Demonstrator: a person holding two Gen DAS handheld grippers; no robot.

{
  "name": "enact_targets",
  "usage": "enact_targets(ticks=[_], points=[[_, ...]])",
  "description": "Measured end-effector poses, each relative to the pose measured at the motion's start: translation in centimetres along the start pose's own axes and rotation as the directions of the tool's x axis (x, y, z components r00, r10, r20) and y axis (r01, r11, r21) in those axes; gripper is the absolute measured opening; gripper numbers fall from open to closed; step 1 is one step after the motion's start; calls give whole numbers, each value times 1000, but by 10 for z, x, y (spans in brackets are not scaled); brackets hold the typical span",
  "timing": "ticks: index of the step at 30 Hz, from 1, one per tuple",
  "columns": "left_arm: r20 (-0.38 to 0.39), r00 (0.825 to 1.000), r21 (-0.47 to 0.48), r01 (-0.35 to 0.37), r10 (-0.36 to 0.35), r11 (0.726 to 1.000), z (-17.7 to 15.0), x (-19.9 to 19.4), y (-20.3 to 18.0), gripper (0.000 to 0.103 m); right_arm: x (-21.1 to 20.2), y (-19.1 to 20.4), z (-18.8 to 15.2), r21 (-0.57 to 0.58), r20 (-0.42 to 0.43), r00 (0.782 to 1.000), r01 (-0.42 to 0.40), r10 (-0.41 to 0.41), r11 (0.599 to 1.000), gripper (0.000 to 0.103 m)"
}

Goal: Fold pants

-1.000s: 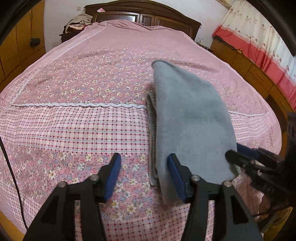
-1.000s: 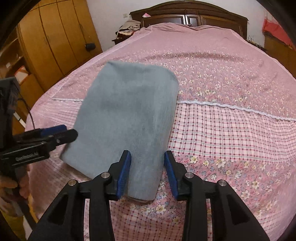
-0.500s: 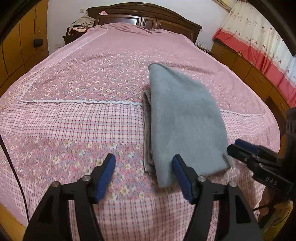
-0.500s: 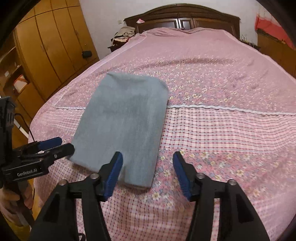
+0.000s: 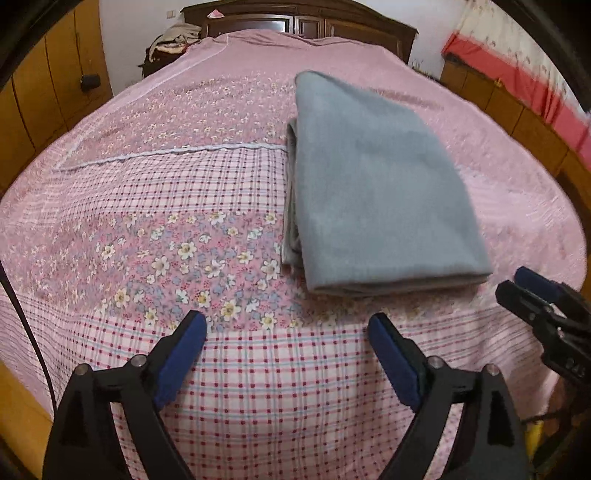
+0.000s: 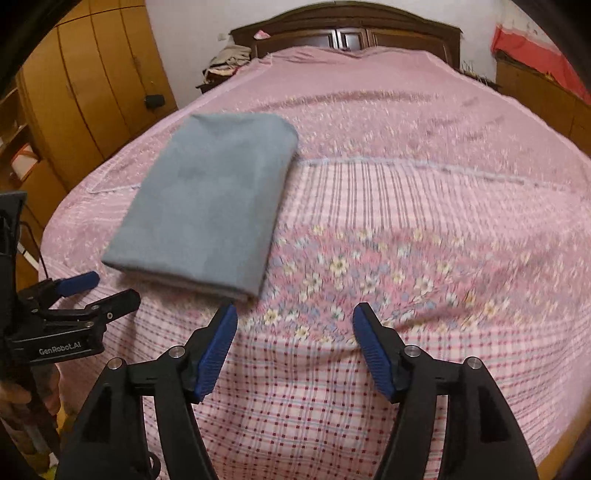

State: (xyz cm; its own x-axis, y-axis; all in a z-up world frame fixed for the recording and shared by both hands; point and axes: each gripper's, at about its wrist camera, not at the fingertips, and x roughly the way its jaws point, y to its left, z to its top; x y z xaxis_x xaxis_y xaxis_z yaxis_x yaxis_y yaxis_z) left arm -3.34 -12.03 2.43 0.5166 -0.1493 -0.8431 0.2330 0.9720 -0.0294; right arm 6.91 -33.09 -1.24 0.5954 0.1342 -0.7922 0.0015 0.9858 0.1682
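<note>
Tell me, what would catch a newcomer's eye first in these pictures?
A grey pair of pants, folded into a neat rectangle, lies on a big pink flowered bedspread. In front of it, the left gripper and the right gripper hover with blue-padded jaws open and empty, having just been opening.

A bed fills both views, its pink bedspread mixing small floral print with checked bands and a pale lace trim line. A dark wooden headboard stands at the far end, with a heap of clothes beside it. Orange-brown wardrobe doors line one side; a red-and-white floral curtain hangs over low wooden cabinets on the other.
</note>
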Motion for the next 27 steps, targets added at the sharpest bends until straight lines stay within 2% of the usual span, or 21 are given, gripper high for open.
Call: enact_targets(ticks=[5,15,27], points=[[-9,999,4,-34,34,999,-3,5,-11,96,13,1,-5,-19,-11,999,33,-34,999,67],[1,1000,0,-29,29,1000,-11,0,-22,99,18,-1,-5,-5,-14,999,32,-32,999,69],[5,1000,-2,-23,23,1000,-7,9,-11,99,18,-1,-5,-4,-16,999,37,-37,999,70]])
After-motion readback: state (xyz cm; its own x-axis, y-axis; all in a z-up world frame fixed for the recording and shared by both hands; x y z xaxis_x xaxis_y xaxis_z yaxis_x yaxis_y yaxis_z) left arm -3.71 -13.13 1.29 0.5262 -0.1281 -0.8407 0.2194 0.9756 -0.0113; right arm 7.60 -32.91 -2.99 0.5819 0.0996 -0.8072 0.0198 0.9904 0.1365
